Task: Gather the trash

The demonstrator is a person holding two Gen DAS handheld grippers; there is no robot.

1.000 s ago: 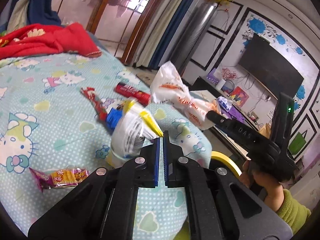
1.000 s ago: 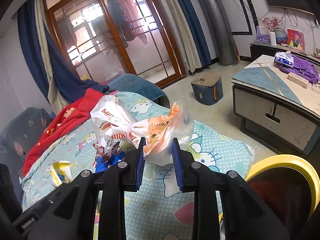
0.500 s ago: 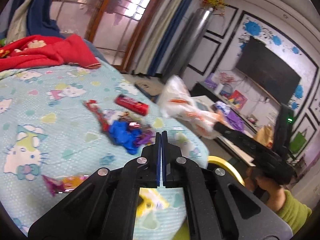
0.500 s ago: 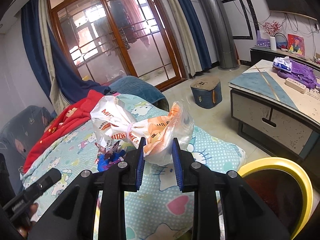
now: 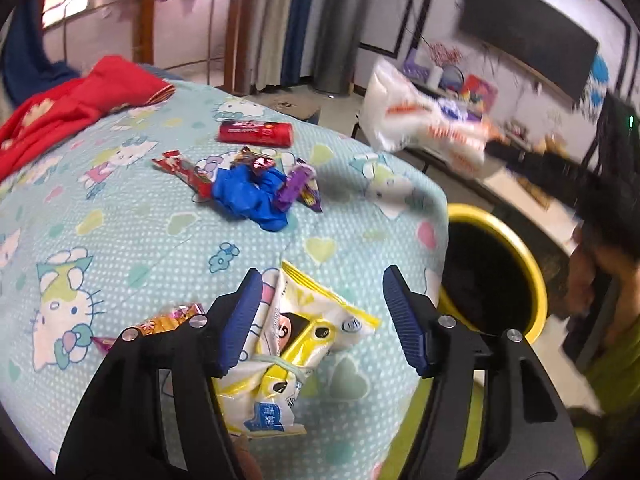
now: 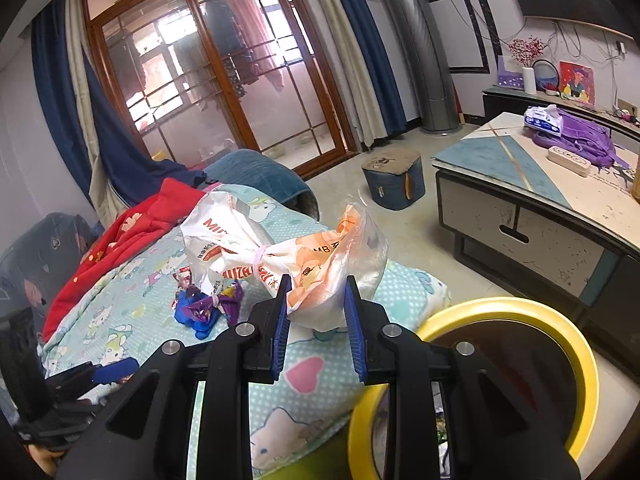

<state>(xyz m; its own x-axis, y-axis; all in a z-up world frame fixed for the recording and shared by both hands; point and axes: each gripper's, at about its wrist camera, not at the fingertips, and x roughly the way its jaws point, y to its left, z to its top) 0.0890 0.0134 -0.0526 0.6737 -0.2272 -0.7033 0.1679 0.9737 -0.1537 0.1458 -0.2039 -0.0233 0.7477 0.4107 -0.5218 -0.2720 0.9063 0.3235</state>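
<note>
1. Left gripper: your jaws have just been opening and now stand wide, pads clear of everything. Between them on the bed lies the yellow packet, a white-and-yellow snack pack banded at its middle. It is not held; it rests on the sheet near the bed's edge.

2. Key relation: the packet sits directly ahead of and below your left gripper, inside the span of the jaws, a little nearer the left pad than the right. Its long axis runs roughly along your line of approach, from near the camera away toward the bed's centre, so the jaws straddle its short width. Your left hand is the nearer one; a descent and a close look like all the pick needs.

3. Right gripper: narrowly parted and closed on the white bag, a crumpled plastic bag tied round its waist. You hold it by the orange-printed end, up off the bed, with the bin just to the right and below.

4. Bin: yellow-rimmed, dark inside, on the floor just beside the bed's corner. The bag is not yet over its mouth, as far as I can judge.

5. Remaining on the bed, farther off: red tube, blue glove, purple wrapper, red wrapper, orange wrapper.
</note>
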